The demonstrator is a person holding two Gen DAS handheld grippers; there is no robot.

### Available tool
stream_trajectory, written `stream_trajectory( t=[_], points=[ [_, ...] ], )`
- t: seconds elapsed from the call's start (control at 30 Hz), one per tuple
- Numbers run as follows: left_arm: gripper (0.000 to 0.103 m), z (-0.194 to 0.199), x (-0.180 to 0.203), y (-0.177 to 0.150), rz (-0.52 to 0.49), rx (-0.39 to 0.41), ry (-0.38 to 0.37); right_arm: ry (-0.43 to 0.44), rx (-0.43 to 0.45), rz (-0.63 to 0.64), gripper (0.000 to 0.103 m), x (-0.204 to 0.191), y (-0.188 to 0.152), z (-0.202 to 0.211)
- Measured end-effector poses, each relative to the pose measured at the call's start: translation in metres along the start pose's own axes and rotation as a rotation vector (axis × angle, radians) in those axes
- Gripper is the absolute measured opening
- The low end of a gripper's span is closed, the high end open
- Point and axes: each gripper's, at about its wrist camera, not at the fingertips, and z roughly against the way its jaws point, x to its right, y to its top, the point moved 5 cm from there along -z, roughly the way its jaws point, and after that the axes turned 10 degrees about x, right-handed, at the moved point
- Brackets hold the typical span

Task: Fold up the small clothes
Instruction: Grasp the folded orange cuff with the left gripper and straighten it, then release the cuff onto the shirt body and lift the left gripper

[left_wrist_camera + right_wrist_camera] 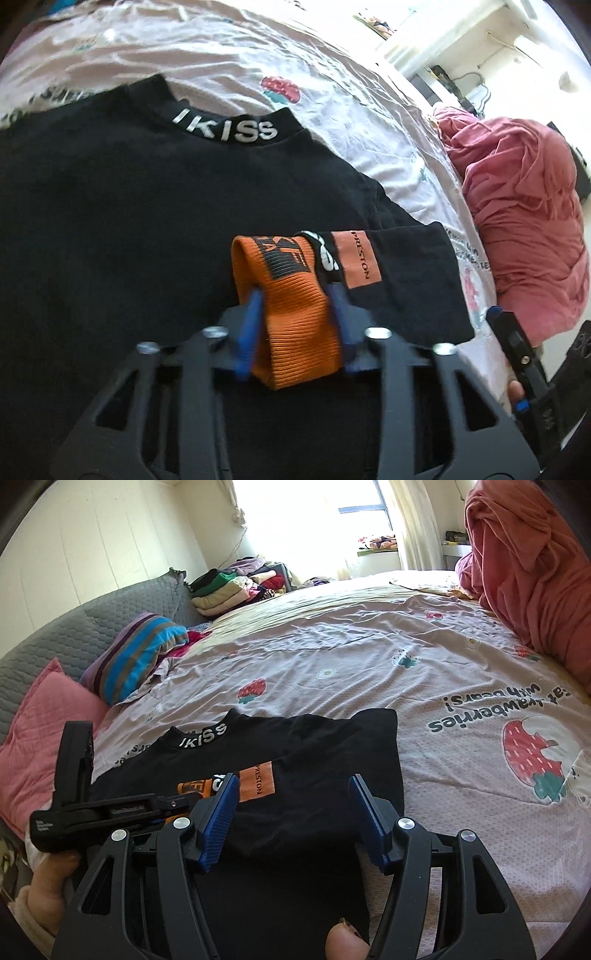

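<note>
Partly hidden, orange cuff point(295, 314) vanishes between left tongs point(297, 306), lettering creased.

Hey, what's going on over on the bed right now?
A person is folding a black shirt laid flat on the strawberry bedspread, with a handheld gripper in each hand. The left gripper is clamped on the shirt's orange cuff, the sleeve folded in over the body. The right gripper hangs open above the shirt's lower part, holding nothing. A pink blanket is heaped at the bed's far side.
</note>
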Motion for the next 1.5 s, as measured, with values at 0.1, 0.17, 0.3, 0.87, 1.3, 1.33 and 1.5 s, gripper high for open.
stream_trajectory(
  t=[0.1,0.17,0.3,0.87,1.3,1.33,1.5],
  points=[
    [0.008,0.005,-0.002,0.002,0.011,0.022,-0.015,-0.003,0.008,0.004,0.06,0.002,0.001,0.003],
    [0.007,0.014,-0.002,0.007,0.003,0.062,-0.015,-0.005,0.008,0.005,0.06,0.003,0.001,0.003],
    [0.005,0.045,0.003,0.02,-0.034,0.149,-0.023,-0.006,0.004,0.003,0.06,0.005,0.001,0.003],
    [0.004,0.133,-0.046,0.047,0.026,0.358,0.04,0.016,-0.046,0.04,0.06,-0.016,-0.009,-0.009],
    [0.005,0.136,-0.077,0.039,0.058,0.344,0.085,0.019,-0.081,0.104,0.06,-0.04,-0.013,-0.027],
    [0.005,0.137,-0.079,0.039,0.059,0.345,0.094,0.021,-0.08,0.11,0.06,-0.042,-0.013,-0.028],
    [0.005,0.147,-0.085,0.04,0.043,0.372,0.136,0.034,-0.084,0.14,0.06,-0.054,-0.012,-0.034]
  ],
)
